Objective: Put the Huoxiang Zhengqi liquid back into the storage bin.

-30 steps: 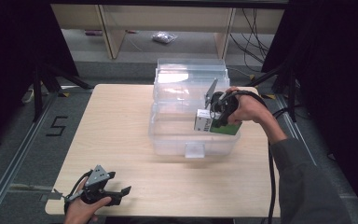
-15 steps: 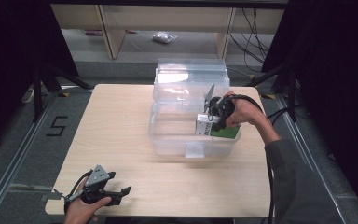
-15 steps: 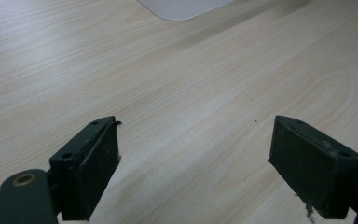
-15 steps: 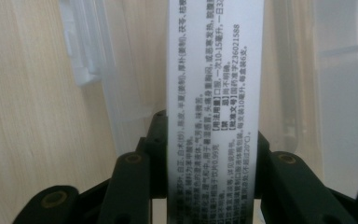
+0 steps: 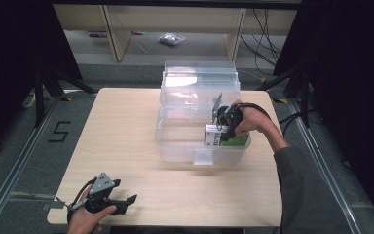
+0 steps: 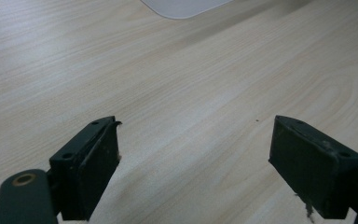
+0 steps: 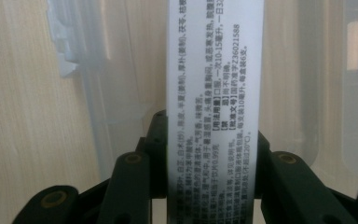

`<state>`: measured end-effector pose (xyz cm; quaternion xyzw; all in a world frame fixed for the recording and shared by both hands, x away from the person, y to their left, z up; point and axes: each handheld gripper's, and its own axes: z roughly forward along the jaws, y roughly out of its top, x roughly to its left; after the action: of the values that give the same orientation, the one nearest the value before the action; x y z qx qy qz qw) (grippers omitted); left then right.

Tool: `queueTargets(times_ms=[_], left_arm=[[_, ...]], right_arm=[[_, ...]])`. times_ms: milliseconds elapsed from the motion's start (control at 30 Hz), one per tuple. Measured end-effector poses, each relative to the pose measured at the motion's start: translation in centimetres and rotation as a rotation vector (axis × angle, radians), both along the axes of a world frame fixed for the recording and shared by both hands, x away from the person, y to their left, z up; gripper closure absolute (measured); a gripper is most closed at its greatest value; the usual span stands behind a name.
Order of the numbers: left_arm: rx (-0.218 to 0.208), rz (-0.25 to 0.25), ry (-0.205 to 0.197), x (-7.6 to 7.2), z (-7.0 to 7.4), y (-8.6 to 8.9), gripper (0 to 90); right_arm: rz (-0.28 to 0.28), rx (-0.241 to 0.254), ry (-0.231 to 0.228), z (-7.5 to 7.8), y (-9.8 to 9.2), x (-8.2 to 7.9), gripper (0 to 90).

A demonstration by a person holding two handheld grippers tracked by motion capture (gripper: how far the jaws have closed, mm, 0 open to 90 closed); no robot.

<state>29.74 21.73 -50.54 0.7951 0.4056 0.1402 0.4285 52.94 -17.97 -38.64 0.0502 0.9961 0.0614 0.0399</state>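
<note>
Right gripper view, white box (image 7: pixel 214 93), dense black print

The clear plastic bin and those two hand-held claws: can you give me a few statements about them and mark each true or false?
1. The right gripper clamps a white and green box. True.
2. The box is held over the clear bin, low inside it. True.
3. The left gripper holds a second box. False: its jaws stand open with nothing between them.
4. The left gripper sits inside the bin. False: it is near the front left corner of the wooden table.
5. The box's narrow side is printed with small text. True, as the right gripper view shows.
</note>
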Motion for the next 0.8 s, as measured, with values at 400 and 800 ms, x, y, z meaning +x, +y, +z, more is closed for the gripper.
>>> queueTargets(times_ms=[400, 800], left_arm=[[0.023, -0.012, -0.005, 0.0, 0.1, 0.1, 15.1], [0.024, -0.008, -0.008, 0.0, 0.1, 0.1, 15.1]], right_arm=[[-0.028, -0.007, 0.021, -1.2, -0.5, -0.1, 64.7], [0.004, 0.009, 0.017, -1.9, -0.9, 0.2, 64.4]])
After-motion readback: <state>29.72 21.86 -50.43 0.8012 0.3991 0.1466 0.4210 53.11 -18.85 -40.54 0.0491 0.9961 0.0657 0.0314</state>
